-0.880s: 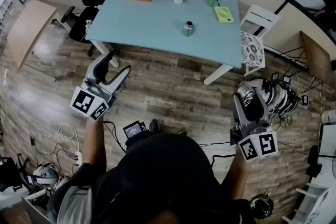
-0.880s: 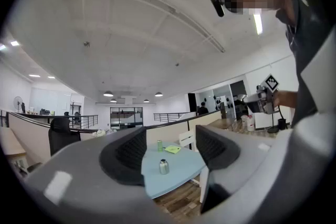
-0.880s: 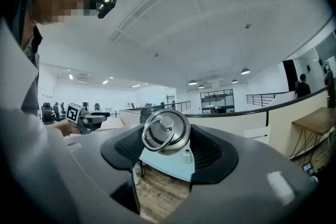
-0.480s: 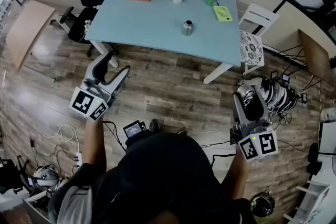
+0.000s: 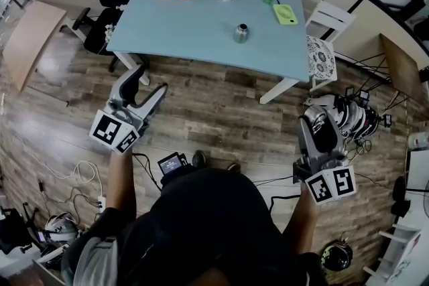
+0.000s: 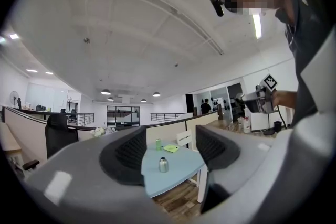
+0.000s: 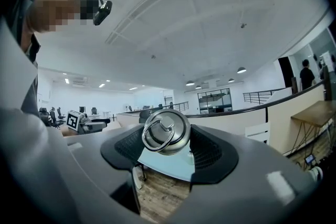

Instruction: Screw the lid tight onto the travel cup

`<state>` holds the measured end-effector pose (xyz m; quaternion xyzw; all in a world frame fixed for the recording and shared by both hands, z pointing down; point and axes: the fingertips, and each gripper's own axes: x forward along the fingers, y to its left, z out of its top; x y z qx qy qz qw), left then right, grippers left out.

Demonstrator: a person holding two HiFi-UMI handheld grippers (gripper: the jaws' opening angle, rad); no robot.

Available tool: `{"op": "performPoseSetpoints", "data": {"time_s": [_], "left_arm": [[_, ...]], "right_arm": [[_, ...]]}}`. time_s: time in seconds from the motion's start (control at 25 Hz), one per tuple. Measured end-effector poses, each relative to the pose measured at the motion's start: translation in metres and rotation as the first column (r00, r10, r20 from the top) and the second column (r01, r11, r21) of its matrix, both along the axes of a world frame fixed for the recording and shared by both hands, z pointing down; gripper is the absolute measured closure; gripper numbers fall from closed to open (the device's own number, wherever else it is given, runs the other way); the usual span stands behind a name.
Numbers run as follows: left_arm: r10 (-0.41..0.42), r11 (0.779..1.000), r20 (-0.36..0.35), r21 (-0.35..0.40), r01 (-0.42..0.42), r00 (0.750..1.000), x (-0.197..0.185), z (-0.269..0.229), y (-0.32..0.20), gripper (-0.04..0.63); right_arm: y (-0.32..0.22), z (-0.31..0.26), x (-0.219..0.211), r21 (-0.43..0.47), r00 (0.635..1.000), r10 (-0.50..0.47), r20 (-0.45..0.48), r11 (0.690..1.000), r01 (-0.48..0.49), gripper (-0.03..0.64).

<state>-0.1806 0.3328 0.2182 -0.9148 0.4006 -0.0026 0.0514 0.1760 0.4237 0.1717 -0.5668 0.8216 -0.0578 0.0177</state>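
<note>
Little moved since: both tongs stayed raised. Left tongs (image 5: 149, 81) spread, empty. Right tongs (image 5: 320, 134) pinched the ring-topped steel lid (image 7: 167, 132). Travel cup (image 5: 240, 33) on blue table (image 5: 194, 23), well ahead of both. Risk, probably: tilted lid cross-threading.

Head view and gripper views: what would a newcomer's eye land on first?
The round steel lid with a ring handle, clamped between the jaws of the right gripper, sits at the centre of the right gripper view. Ahead, across the wooden floor, stands a light blue table with the small steel travel cup near its middle. The left gripper is open and empty.
</note>
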Motion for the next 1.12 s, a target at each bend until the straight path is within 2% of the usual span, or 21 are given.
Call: {"op": "performPoseSetpoints", "data": {"time_s": [0.24,0.68,0.92,1.12], "left_arm": [[0.023,1.0,-0.012,0.001,-0.023,1.0,-0.02,0.006,-0.016,0.25],[0.061,0.998,-0.052,-0.008,-0.062,0.997,-0.033,0.019,-0.039,0.25],[0.042,0.999,-0.044,-0.031,-0.044,0.998,-0.033,0.028,-0.052,0.25],[-0.009,0.999,-0.022,-0.042,0.008,1.0,-0.036,0.029,-0.064,0.25]], "right_arm": [[-0.01,-0.001,-0.02,-0.007,0.999,0.022,0.029,1.0,-0.022,0.357],[-0.025,-0.004,-0.043,-0.037,0.999,0.046,-0.018,0.998,-0.047,0.357],[-0.047,0.004,-0.041,-0.054,1.0,0.026,-0.004,0.998,-0.027,0.357],[-0.076,0.011,-0.035,-0.055,1.0,-0.013,0.026,0.998,0.014,0.357]]}}
